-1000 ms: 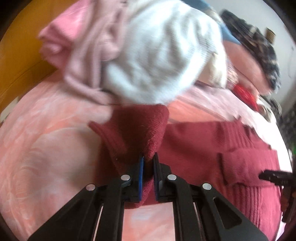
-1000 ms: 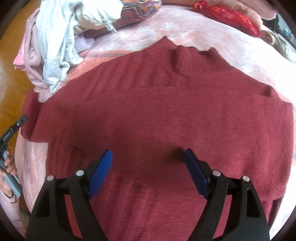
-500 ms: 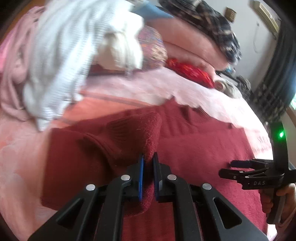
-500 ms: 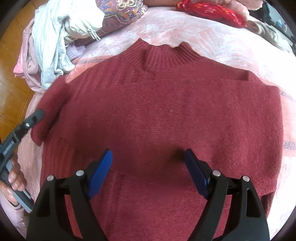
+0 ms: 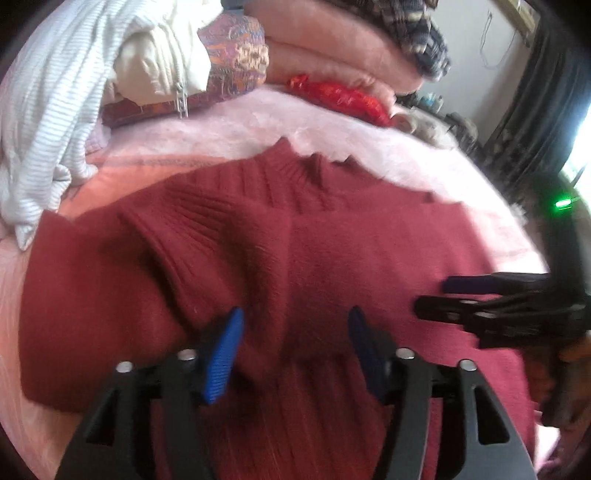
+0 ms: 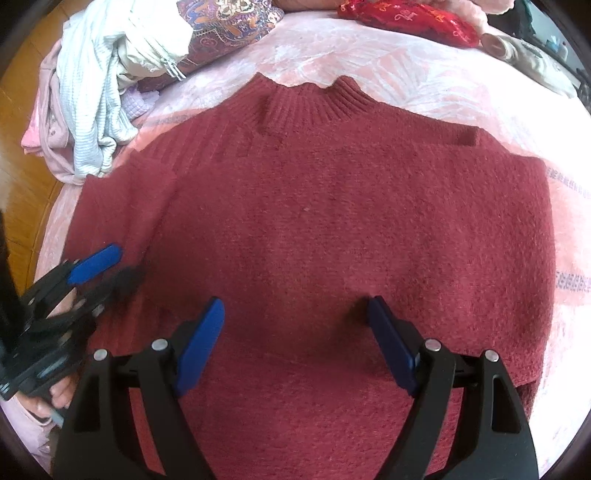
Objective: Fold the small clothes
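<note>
A dark red knit sweater [image 6: 332, 203] lies flat on the pink bedspread, collar at the far side. Its left sleeve [image 5: 207, 236] is folded inward over the body. My left gripper [image 5: 291, 321] hovers over that sleeve's end. Its jaws are opening and the blue pads [image 5: 221, 354] stand apart, off the cloth, which lies loose beneath them. In the right wrist view the same left gripper [image 6: 110, 271] sits at the sweater's left edge. My right gripper [image 6: 295, 306] is open above the lower middle of the sweater [image 5: 369, 240] and holds nothing. The left wrist view shows that right gripper [image 5: 439, 297] from the side.
A heap of white striped and pale clothes [image 6: 92, 92] lies at the far left, next to a patterned cushion [image 5: 236, 55]. A red cushion [image 6: 406, 18] and folded pink blankets [image 5: 332, 48] line the back. Wooden floor [image 6: 22, 206] shows past the bed's left edge.
My left gripper carried the sleeve rightward over the sweater's body, then its jaws parted and let the sleeve drop. The right gripper stayed open, shifting only a little over the sweater.
</note>
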Demonstrator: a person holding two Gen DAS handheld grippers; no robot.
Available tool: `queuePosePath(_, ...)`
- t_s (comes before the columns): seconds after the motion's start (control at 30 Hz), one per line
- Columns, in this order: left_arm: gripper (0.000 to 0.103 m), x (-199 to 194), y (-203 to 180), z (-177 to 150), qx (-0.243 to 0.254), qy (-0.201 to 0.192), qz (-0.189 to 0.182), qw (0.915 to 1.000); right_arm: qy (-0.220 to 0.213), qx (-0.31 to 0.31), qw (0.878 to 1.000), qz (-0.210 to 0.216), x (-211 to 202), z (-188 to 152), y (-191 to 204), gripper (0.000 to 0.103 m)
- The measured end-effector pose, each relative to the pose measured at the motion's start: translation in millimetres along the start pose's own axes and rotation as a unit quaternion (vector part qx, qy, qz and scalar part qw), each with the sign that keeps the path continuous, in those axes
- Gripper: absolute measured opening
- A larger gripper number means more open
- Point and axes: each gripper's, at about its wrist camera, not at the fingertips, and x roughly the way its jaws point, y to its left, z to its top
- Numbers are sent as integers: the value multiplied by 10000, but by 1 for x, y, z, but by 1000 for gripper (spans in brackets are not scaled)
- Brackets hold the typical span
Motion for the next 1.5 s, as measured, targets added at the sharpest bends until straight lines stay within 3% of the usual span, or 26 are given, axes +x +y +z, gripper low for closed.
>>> queuePosePath(0.03, 71, -8, 1, 0, 23, -35, 8, 10000, -2, -7, 10000, 79, 0, 2, 4, 80)
queuePosePath(0.1, 74, -27, 11, 2, 58, -141, 192, 9997, 9, -39, 9998, 209, 0, 5, 14, 80)
queuePosePath(0.2, 74, -44, 41, 7, -73, -103, 857, 9962, 4, -131, 9995, 305, 4, 12, 35, 80)
queuePosePath(0.3, 74, -46, 78, 8, -312, 45, 1625, 9862, 20, -189, 9988, 460, 9, 21, 61, 80)
queuePosePath(0.4, 73, -38, 110, 1, -607, 317, 1779, 9817, 105, -245, 9975, 653, 18, 32, 87, 80)
queuePosePath(0.53, 73, -25, 128, -2, -637, 448, 1884, 9790, 312, -19, 9974, 652, 45, 46, 107, 80)
queuePosePath(0.63, 74, -27, 136, -5, -779, 399, 1790, 9799, 348, 80, 9964, 762, 60, 50, 111, 58)
queuePosePath(0.67, 74, -29, 138, -6, -834, 365, 1768, 9800, 285, -38, 9965, 785, 59, 52, 113, 39)
queuePosePath(0.7, 74, -32, 138, -6, -873, 336, 1764, 9799, 249, -76, 9962, 828, 57, 52, 113, 29)
queuePosePath(0.73, 74, -35, 141, -6, -911, 286, 1801, 9790, 218, -28, 9940, 1068, 54, 52, 109, 8)
queuePosePath(0.77, 74, -38, 142, -7, -926, 250, 1833, 9784, 190, 66, 9910, 1323, 49, 52, 103, 8)
queuePosePath(0.83, 74, -41, 144, -7, -980, 160, 1914, 9765, -22, 94, 9898, 1418, 33, 52, 91, 8)
queuePosePath(1.0, 74, -42, 139, -4, -1072, 21, 1884, 9762, -372, -33, 9952, 902, 1, 43, 56, 8)
queuePosePath(1.1, 74, -30, 127, 0, -894, 96, 1912, 9774, -271, -134, 9990, 332, 7, 35, 38, 10)
queuePosePath(1.17, 74, -16, 116, 1, -679, 269, 2016, 9767, -113, -106, 9998, 157, 17, 30, 29, 30)
queuePosePath(1.2, 74, -10, 112, 0, -583, 334, 2053, 9764, -145, -55, 9998, 131, 17, 28, 25, 34)
queuePosePath(1.37, 74, -3, 108, 3, -557, 391, 2060, 9762, -427, -142, 9990, 22, -3, 33, 35, 36)
queuePosePath(1.5, 74, -10, 108, 15, -639, 328, 1956, 9781, -319, -313, 9986, 266, -5, 46, 60, 36)
